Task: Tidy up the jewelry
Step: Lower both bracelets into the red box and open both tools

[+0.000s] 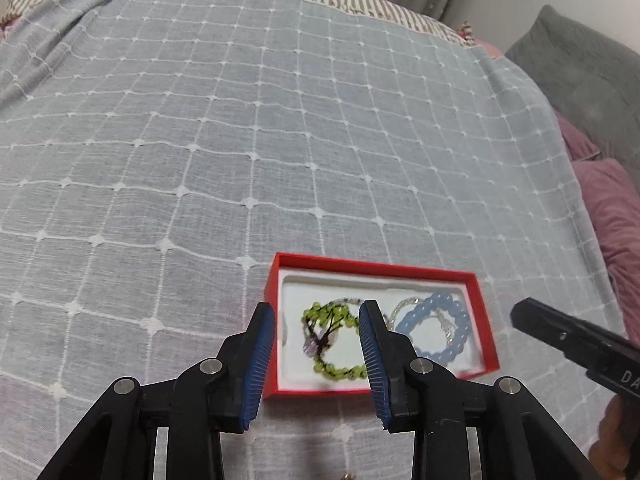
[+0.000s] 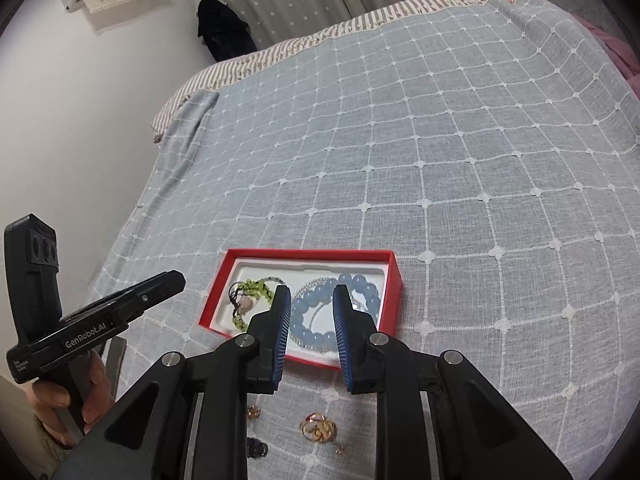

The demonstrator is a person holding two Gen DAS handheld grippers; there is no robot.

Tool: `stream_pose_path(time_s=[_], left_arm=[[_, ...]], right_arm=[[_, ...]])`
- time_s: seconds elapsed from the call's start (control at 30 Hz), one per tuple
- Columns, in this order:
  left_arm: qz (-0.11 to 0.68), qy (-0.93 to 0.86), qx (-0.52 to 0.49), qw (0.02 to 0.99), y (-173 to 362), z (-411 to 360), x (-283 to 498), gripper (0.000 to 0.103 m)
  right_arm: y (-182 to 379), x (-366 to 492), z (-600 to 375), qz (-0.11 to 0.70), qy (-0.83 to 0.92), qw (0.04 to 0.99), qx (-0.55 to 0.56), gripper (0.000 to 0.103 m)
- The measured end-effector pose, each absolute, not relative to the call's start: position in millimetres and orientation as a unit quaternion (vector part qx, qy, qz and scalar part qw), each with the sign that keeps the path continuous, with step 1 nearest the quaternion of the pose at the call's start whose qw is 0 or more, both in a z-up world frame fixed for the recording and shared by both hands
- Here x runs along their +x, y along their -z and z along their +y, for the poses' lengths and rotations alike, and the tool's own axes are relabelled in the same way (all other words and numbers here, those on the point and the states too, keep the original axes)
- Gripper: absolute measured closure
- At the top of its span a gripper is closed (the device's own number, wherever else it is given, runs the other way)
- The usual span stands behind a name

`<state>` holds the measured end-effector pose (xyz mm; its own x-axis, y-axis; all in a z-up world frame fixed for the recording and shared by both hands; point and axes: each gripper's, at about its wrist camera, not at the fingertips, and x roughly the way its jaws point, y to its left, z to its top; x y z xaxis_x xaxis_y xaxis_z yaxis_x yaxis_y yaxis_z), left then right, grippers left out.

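A red box [image 1: 376, 267] with a white liner lies on the bed. Inside it sit a green bead bracelet [image 1: 316, 313] with a dark cord, a blue bead bracelet [image 1: 440, 303] and a clear bead strand [image 1: 404, 305]. My left gripper [image 1: 317, 308] hovers over the box's left half, open, with nothing between its pads. In the right wrist view my right gripper [image 2: 312, 290] hangs open over the blue bead bracelet [image 2: 360, 282], also not touching it. Loose gold rings [image 2: 318, 430] and small gold pieces [image 2: 254, 412] lie on the cover just in front of the red box [image 2: 308, 254].
A blue-grey checked bedspread [image 1: 240, 140] covers the whole bed. A grey pillow [image 1: 580, 80] and a pink pillow [image 1: 612, 208] lie at the right edge. A white wall [image 2: 80, 120] runs along the bed's left side. A hand [image 2: 52, 396] grips the left tool's handle.
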<state>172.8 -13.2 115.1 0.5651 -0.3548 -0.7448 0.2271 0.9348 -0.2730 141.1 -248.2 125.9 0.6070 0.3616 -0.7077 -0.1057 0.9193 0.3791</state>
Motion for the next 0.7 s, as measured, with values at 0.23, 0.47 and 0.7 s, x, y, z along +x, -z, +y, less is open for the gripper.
stream_pose_path(time_s=[0.23, 0.47, 0.7], left_arm=[[0.456, 0.174, -0.077, 0.869, -105, -12, 152, 0.062], [0.475, 0.155, -0.048, 0.865, -85, -11, 131, 0.062], [0.484, 0.166, -0.022, 0.859, -80, -22, 114, 0.062]], right_arm=[[-124, 119, -254, 0.432, -0.120, 0.882, 0.145, 0.068], [-122, 108, -243, 0.449, -0.121, 0.876, 0.129, 0.066], [-120, 87, -233, 0.468, -0.128, 0.867, 0.114, 0.064]])
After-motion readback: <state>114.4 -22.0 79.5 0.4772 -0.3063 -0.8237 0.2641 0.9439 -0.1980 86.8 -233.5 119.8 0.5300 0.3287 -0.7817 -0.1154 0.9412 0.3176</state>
